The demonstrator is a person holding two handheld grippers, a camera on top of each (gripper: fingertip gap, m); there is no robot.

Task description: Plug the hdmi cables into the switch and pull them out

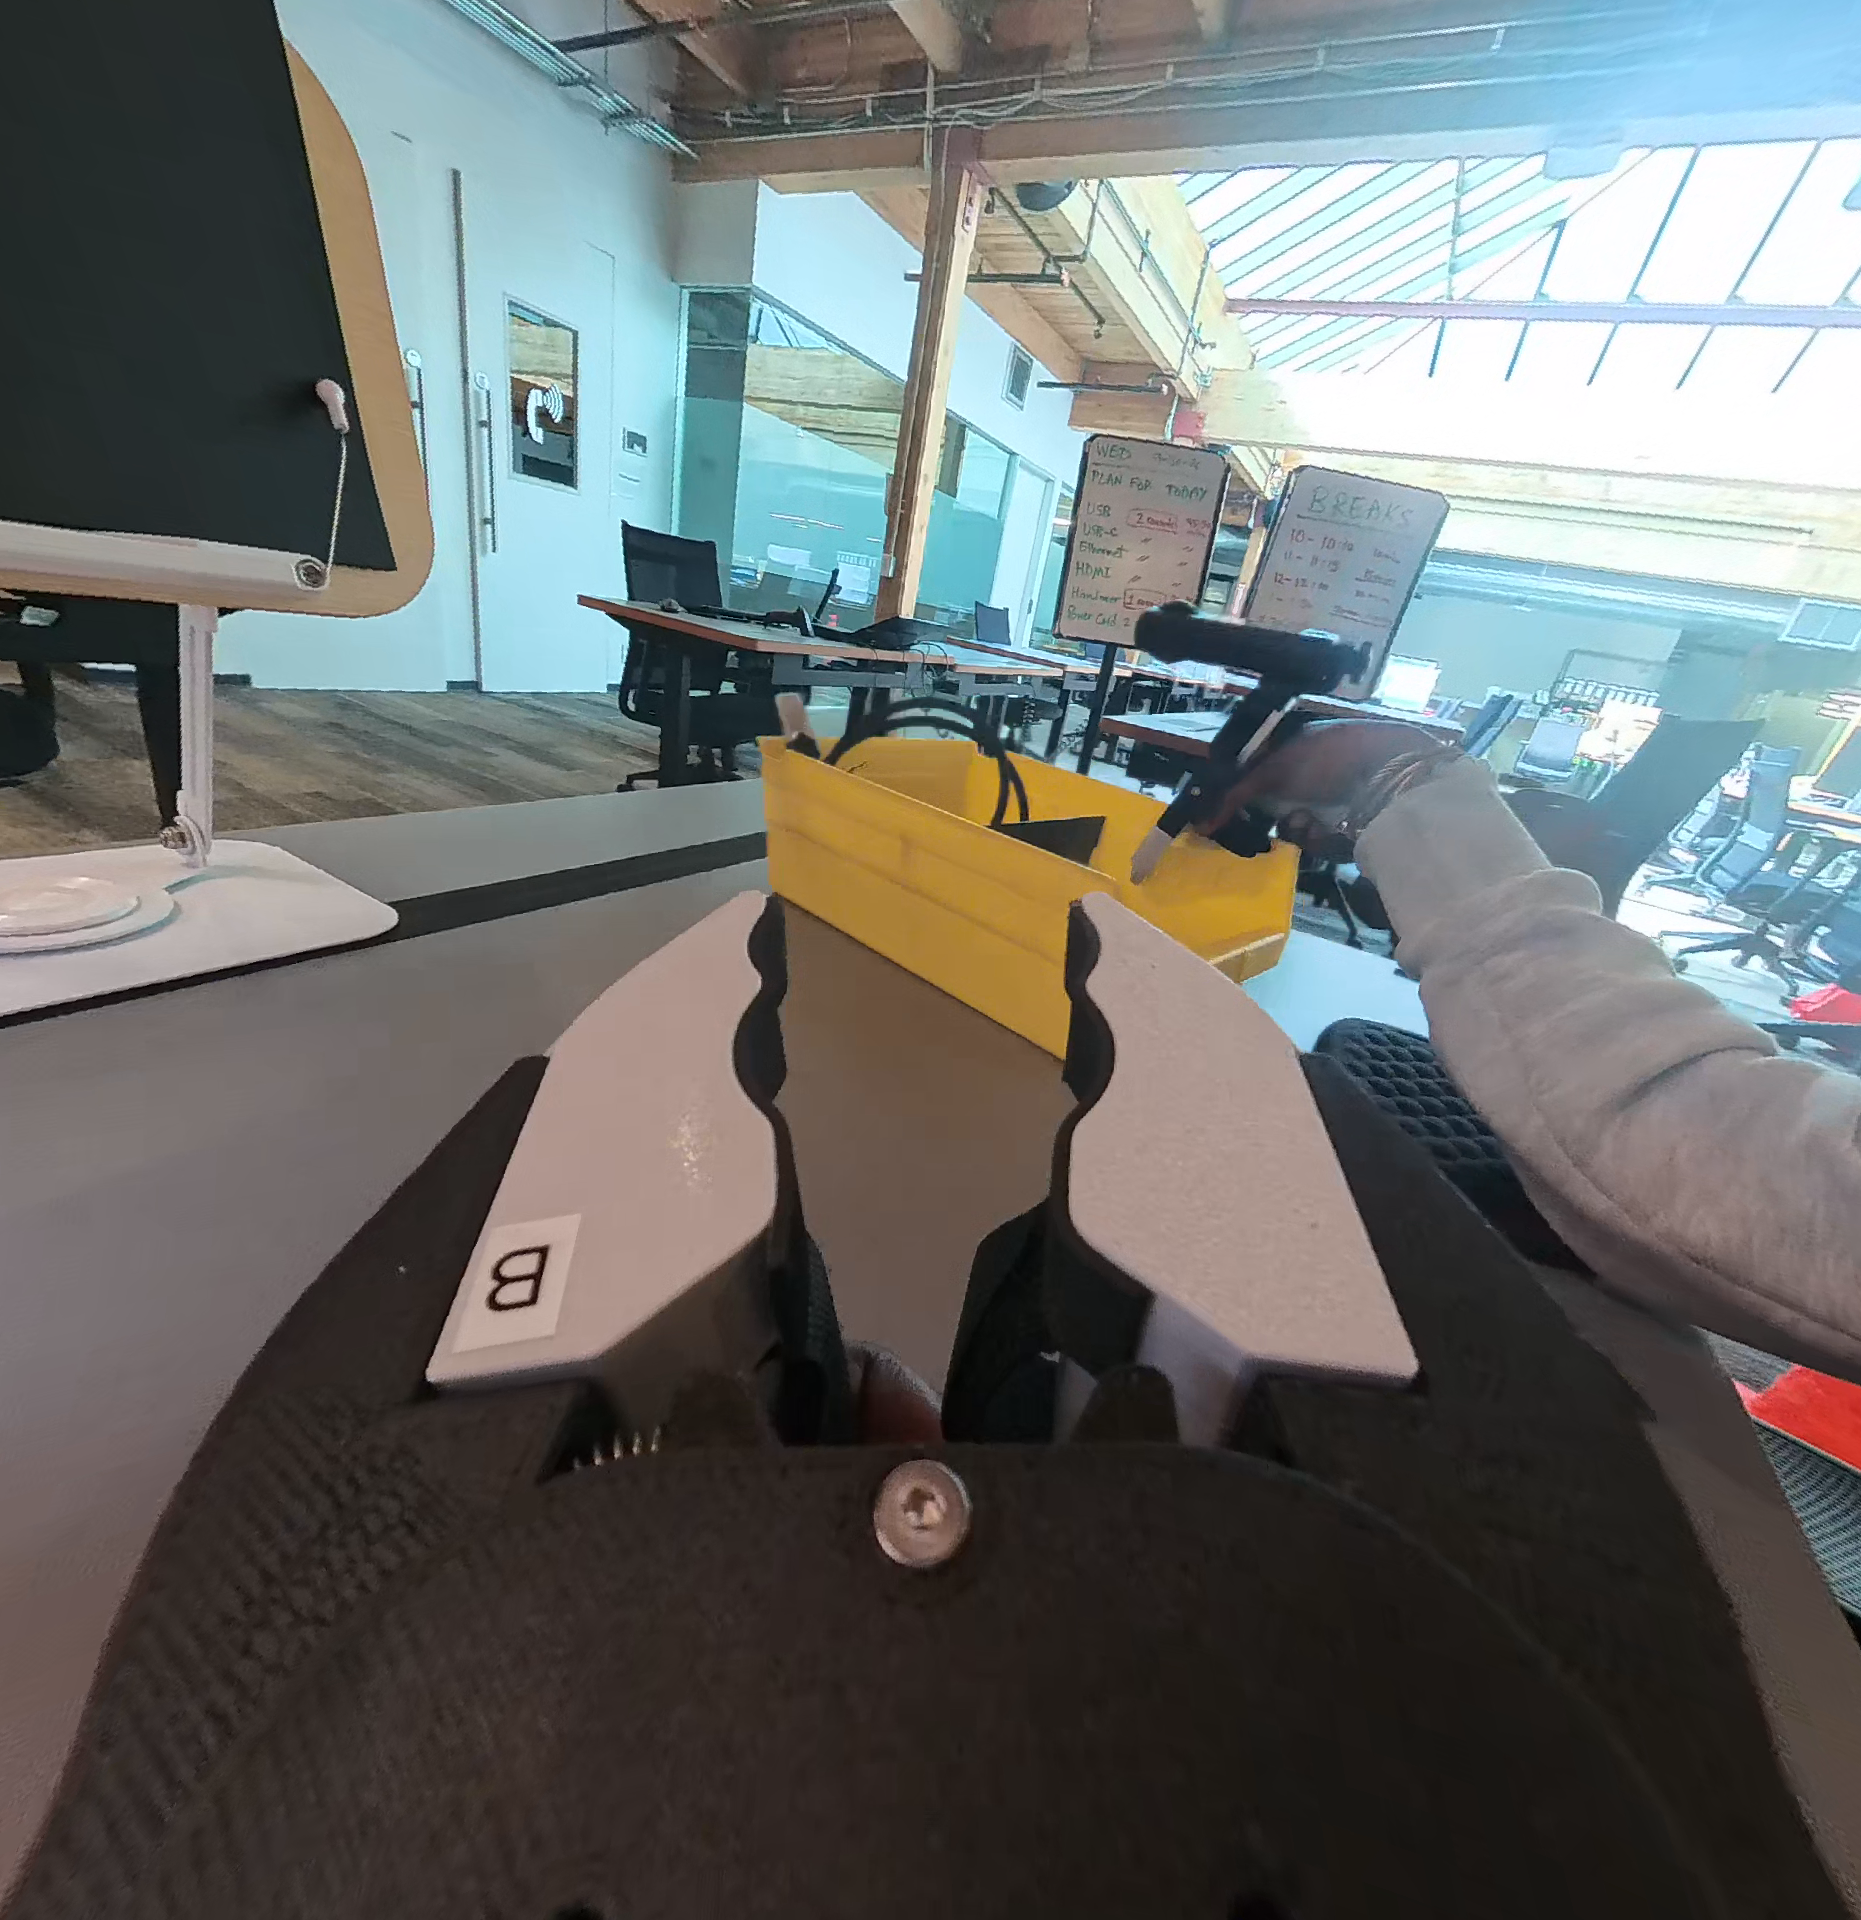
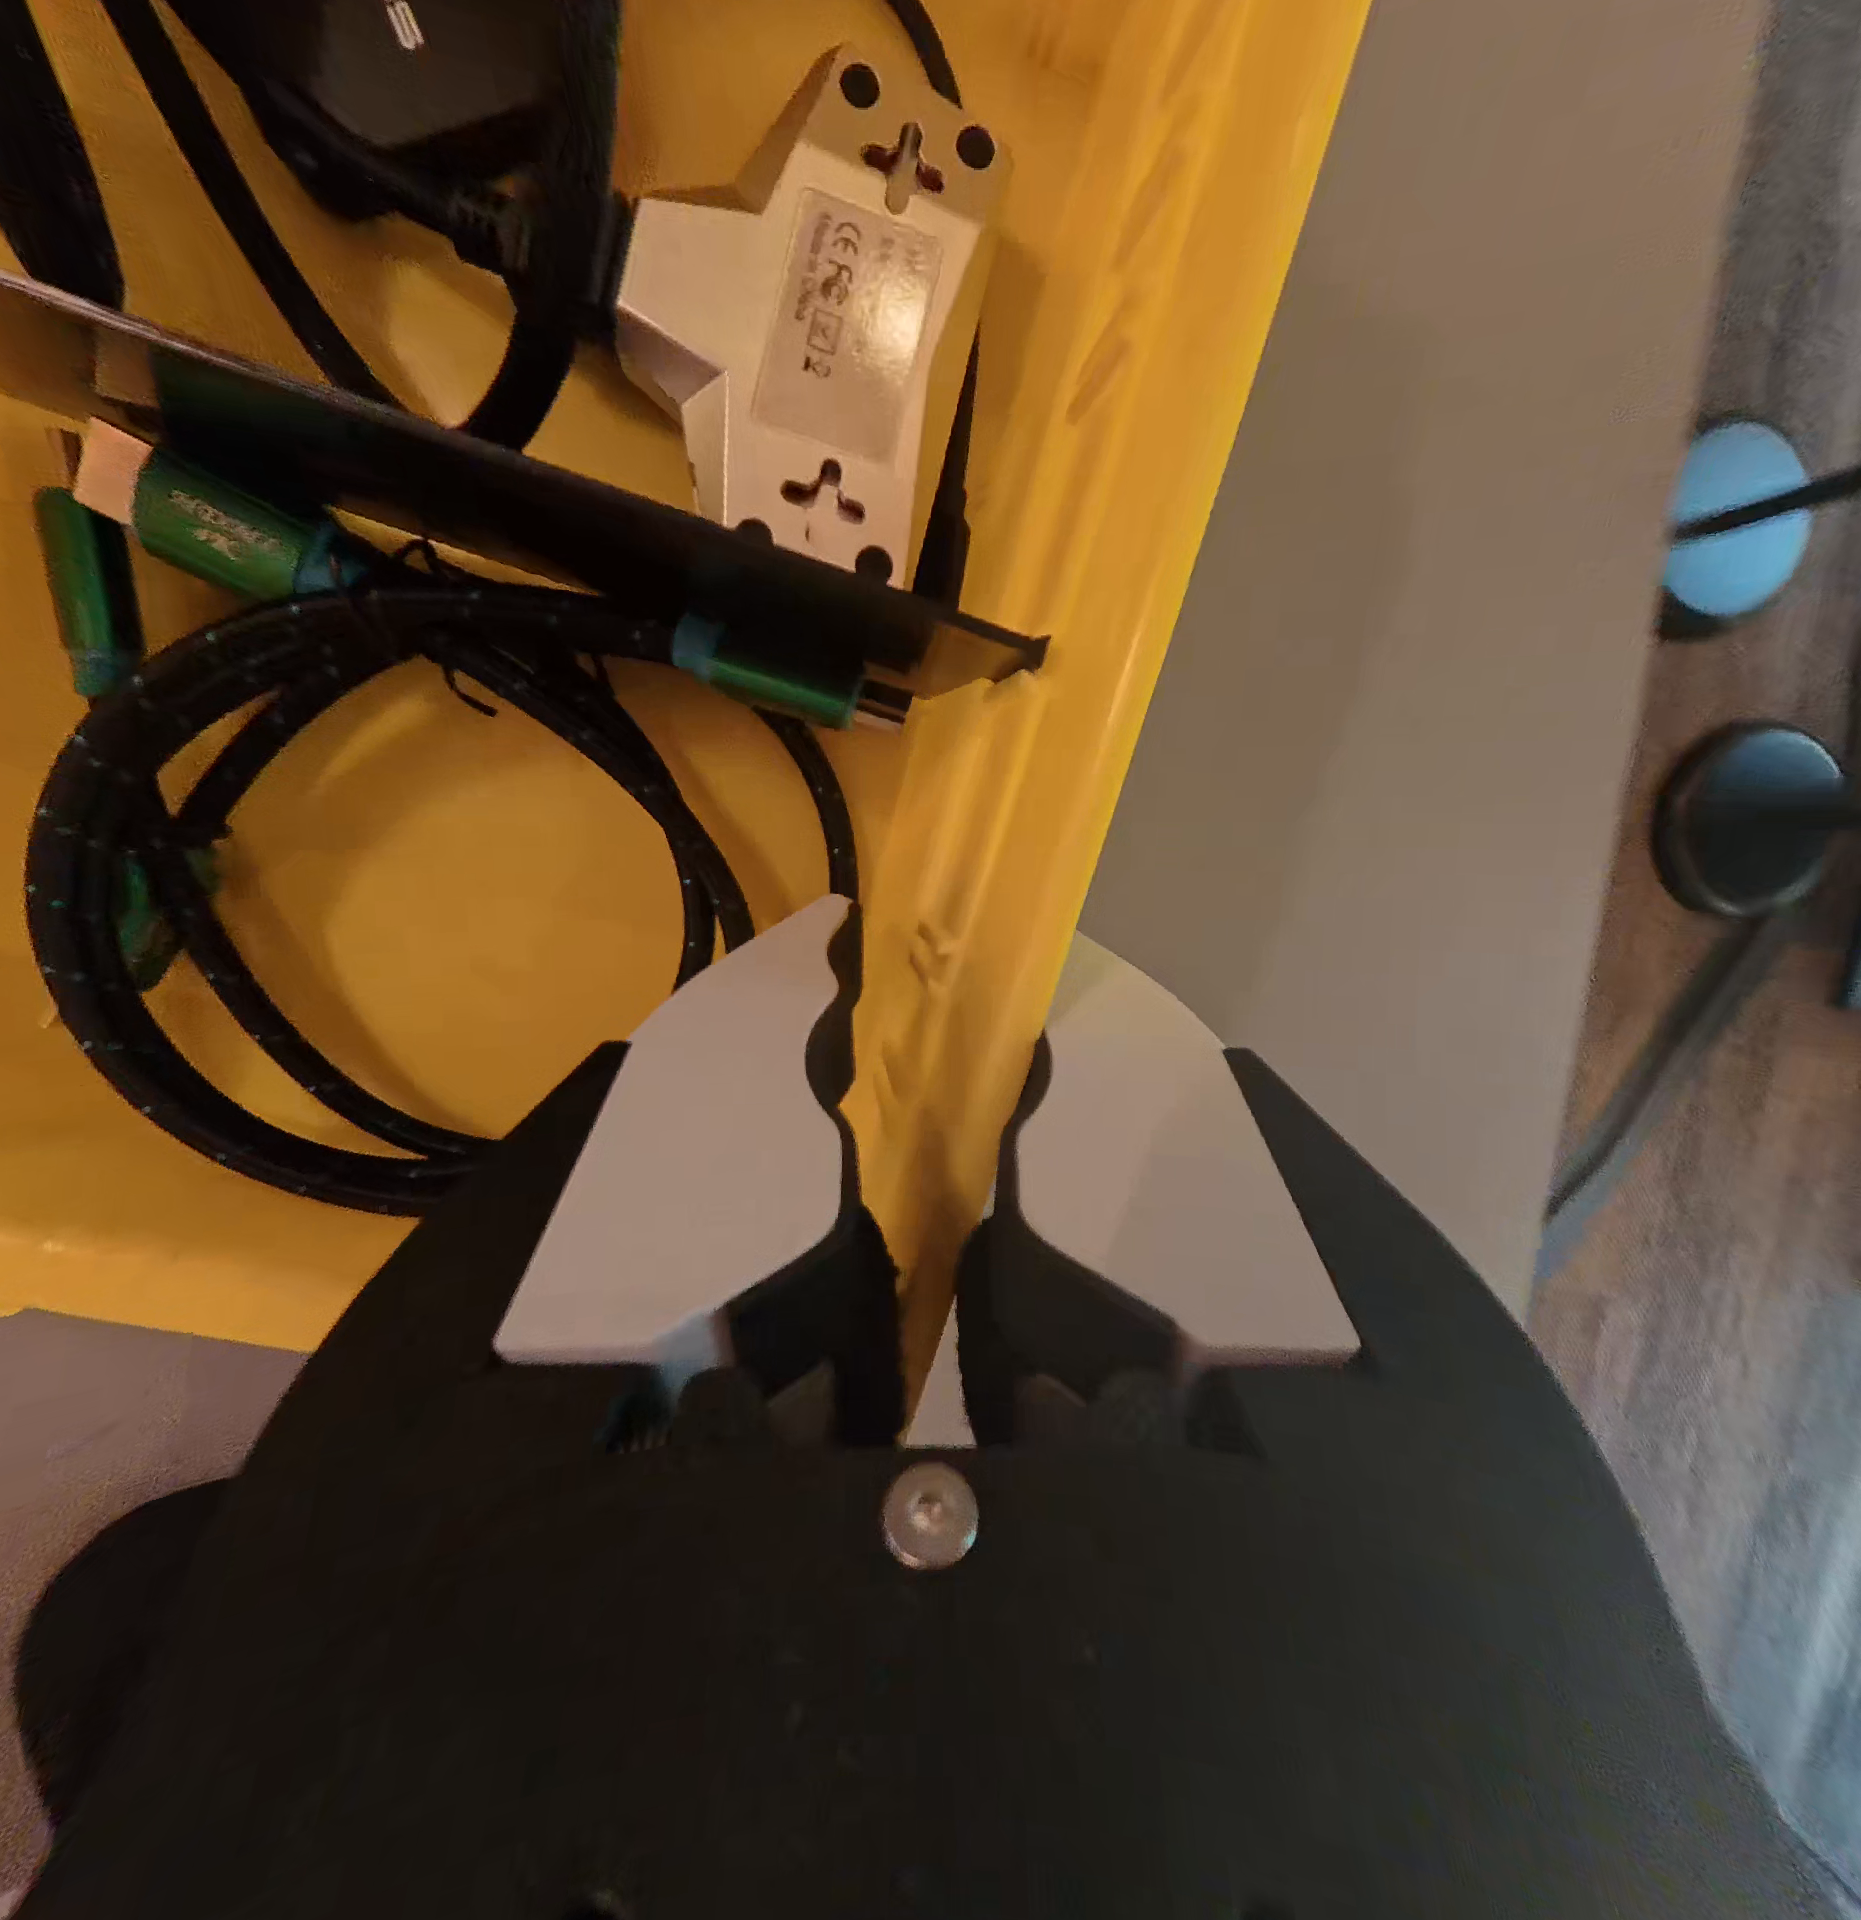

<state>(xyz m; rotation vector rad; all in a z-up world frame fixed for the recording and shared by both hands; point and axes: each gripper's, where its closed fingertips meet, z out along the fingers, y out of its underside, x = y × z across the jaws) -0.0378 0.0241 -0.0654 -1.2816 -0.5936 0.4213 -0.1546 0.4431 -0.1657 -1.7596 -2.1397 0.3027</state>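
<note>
A yellow bin point(image 1: 905, 883) stands on the dark table point(image 1: 282, 1143) ahead of my left gripper point(image 1: 921, 914), which is open and empty, low over the table. In the right wrist view the bin point(image 2: 1113, 520) holds a white HDMI switch point(image 2: 853, 322) lying label side up, and black braided HDMI cables with green plugs point(image 2: 219, 530), one cable coiled point(image 2: 386, 883). My right gripper point(image 2: 952, 935) straddles the bin's right wall, one finger inside and one outside, shut on it. It also shows in the left wrist view point(image 1: 1165, 842), at the bin's far right end.
A black screen on a white stand point(image 1: 178, 914) is at the table's left. A black flat strip point(image 2: 593, 520) lies across the bin's contents. A black box point(image 2: 417, 73) sits at its far end. Chair casters point(image 2: 1757, 821) stand on the floor right of the table edge.
</note>
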